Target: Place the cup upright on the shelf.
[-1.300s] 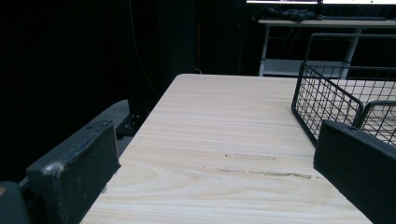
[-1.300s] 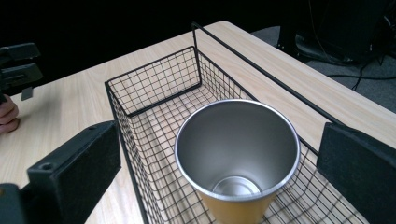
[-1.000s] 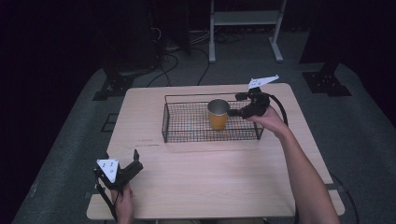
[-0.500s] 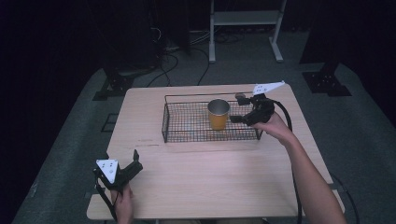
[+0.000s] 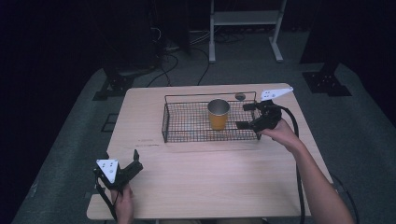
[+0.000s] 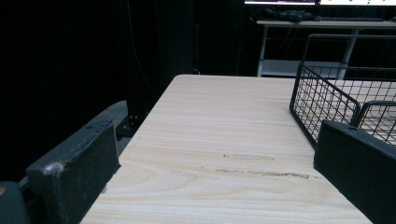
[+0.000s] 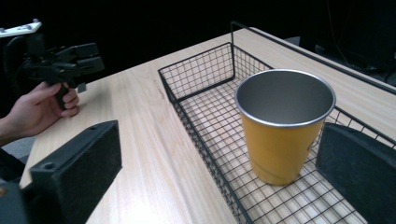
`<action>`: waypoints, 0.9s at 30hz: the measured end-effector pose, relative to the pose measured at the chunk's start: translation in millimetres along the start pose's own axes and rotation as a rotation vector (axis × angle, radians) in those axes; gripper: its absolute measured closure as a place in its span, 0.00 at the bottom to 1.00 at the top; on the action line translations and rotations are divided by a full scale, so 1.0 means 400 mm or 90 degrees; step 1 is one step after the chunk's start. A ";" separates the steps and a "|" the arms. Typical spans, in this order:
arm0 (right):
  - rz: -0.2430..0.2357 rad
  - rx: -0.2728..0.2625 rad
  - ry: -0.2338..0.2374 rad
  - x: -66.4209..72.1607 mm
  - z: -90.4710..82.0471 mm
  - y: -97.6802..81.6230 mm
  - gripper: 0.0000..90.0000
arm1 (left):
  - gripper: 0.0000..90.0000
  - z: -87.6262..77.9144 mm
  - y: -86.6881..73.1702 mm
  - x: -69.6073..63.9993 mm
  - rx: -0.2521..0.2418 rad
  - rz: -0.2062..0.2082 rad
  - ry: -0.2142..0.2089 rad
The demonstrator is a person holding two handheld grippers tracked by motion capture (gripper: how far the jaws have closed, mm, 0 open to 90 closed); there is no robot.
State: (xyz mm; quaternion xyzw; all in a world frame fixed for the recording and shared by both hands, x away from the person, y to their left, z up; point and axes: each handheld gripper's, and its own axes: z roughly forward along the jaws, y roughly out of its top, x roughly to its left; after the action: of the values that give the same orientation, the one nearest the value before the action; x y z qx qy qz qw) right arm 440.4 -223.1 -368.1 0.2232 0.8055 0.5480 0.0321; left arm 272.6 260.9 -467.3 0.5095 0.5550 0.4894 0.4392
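R gripper (image 5: 246, 115) has backed off the cup (image 5: 218, 113), jaws apart w/ nothing held, cup upright in basket (image 5: 187, 122) just ahead; looks placed; L gripper (image 5: 122, 164) idle, jaws apart.

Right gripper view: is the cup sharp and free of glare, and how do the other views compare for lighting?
Right gripper view: cup sharp, soft sheen inside, no glare; near jaws slightly soft. High view: table evenly lit, surroundings very dark. Left gripper view: basket crisp, background black.
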 end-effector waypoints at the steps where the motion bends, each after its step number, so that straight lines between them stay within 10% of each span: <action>1: 0.000 0.001 0.001 0.002 -0.004 -0.004 0.00 | 0.00 0.000 0.000 0.000 0.000 0.000 0.000; 27: 0.012 -0.006 0.012 0.054 -0.074 -0.114 0.00 | 0.00 0.000 0.000 -0.001 0.001 0.003 0.000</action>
State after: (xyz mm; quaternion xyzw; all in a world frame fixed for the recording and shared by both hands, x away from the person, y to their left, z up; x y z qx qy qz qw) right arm 397.5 -254.1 -393.1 0.2254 0.8010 0.5542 0.0205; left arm 272.6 260.5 -467.3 0.5112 0.5540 0.4903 0.4375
